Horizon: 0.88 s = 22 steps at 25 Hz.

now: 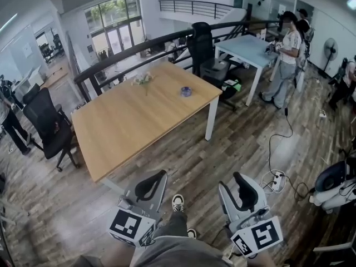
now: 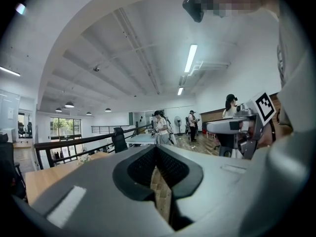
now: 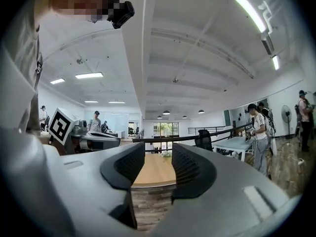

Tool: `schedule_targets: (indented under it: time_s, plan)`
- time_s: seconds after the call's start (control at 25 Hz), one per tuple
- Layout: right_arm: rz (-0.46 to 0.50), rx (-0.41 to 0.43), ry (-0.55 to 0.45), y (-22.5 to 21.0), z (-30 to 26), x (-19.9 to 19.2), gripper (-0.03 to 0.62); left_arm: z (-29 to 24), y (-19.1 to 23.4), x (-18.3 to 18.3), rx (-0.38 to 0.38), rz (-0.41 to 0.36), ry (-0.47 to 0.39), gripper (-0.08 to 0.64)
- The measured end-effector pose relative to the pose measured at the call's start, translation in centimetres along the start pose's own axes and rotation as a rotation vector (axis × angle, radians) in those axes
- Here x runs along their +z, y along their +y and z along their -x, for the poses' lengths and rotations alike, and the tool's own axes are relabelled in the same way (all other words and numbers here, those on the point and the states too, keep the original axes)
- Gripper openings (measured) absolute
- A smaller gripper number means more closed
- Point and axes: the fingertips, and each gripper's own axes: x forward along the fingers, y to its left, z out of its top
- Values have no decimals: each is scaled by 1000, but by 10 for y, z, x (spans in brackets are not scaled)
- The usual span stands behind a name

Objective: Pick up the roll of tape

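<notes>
The roll of tape (image 1: 186, 92) is small and blue and lies on the wooden table (image 1: 128, 127), toward its far right side. Both grippers are held low over the floor, well short of the table's near edge. In the head view my left gripper (image 1: 161, 174) points at the table with its black pads together, and in its own view the left gripper (image 2: 157, 151) has tips that meet with nothing between them. My right gripper (image 1: 238, 177) stands open, and through the empty gap of the right gripper (image 3: 154, 158) I see the table top (image 3: 154, 174). The tape cannot be made out in either gripper view.
A small bunch of flowers (image 1: 143, 79) sits on the table behind the tape. A black office chair (image 1: 50, 127) stands at the table's left. A power strip with cable (image 1: 276, 179) lies on the floor right. A person (image 1: 286, 54) stands by a pale blue table (image 1: 247, 49).
</notes>
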Motion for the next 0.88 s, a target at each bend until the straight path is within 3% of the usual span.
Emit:
schedule_targets:
  time_s: [0.4, 0.88]
  plan:
    - [-16, -15, 19, -36, -44, -8, 152, -46, 35, -11, 3, 31, 22, 2]
    - [-13, -12, 97, -86, -174, -21, 152, -142, 132, -15, 1, 51, 49, 2]
